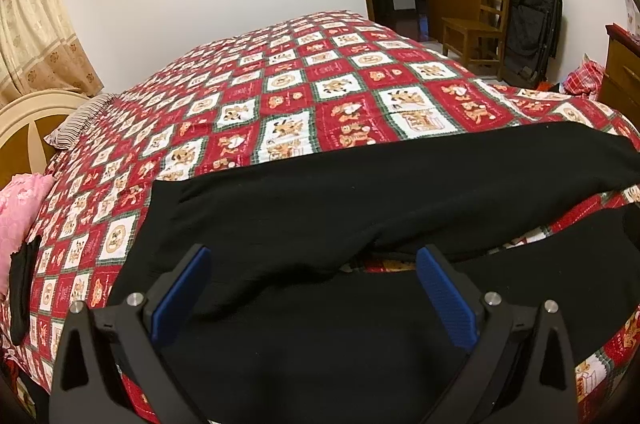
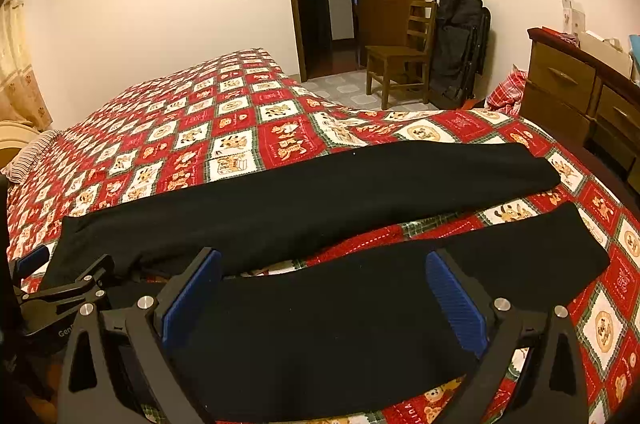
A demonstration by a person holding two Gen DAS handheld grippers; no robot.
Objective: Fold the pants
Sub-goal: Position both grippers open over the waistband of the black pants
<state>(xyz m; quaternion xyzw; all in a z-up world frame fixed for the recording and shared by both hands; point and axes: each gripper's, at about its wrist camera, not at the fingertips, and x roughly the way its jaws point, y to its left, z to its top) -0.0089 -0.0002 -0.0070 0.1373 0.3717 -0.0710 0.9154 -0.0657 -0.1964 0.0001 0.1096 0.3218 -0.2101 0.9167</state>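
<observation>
Black pants (image 1: 360,199) lie spread on the red patterned bed quilt (image 1: 280,95), waist to the left, the two legs running right and splitting apart. In the right wrist view the far leg (image 2: 320,191) and the near leg (image 2: 360,312) show with quilt between them. My left gripper (image 1: 314,284) is open, hovering over the crotch and hip area. My right gripper (image 2: 324,288) is open, hovering over the near leg. The left gripper also shows at the left edge of the right wrist view (image 2: 68,288).
A striped pillow (image 1: 76,123) and headboard (image 1: 28,127) are at the left, a pink cloth (image 1: 20,212) near it. A wooden chair (image 2: 400,55), black folded bag (image 2: 460,47), dresser (image 2: 580,87) and open door (image 2: 316,3) stand beyond the bed.
</observation>
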